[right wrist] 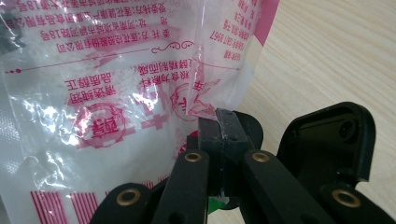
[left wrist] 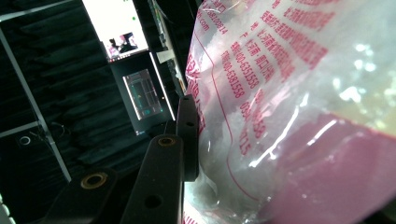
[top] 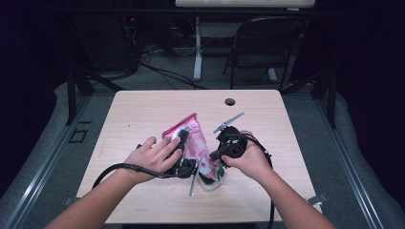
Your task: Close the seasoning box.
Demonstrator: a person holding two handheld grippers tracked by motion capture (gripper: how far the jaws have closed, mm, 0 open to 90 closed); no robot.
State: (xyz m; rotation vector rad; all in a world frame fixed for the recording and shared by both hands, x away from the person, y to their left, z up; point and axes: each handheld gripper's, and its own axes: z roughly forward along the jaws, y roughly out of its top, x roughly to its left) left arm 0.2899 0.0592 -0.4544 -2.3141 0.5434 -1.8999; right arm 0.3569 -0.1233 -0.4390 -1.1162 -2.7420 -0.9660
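Two grippers met on one clear plastic bag (top: 191,138) printed in pink and red, which lay near the middle of the table (top: 143,109), a little toward the person's edge. The left gripper (top: 184,136) pressed its jaws against the bag's left side; in the left gripper view the near jaw lay flat on the film (left wrist: 280,93) — whether the pair actually pinched it could not be told. The right gripper (top: 213,153) had its jaws together, clamped on a fold at the bag's lower edge, seen close in the right gripper view (right wrist: 219,122). White granular contents (left wrist: 219,154) showed through the plastic. Both hands — left hand (top: 153,155), right hand (top: 250,160) — rested over their grippers.
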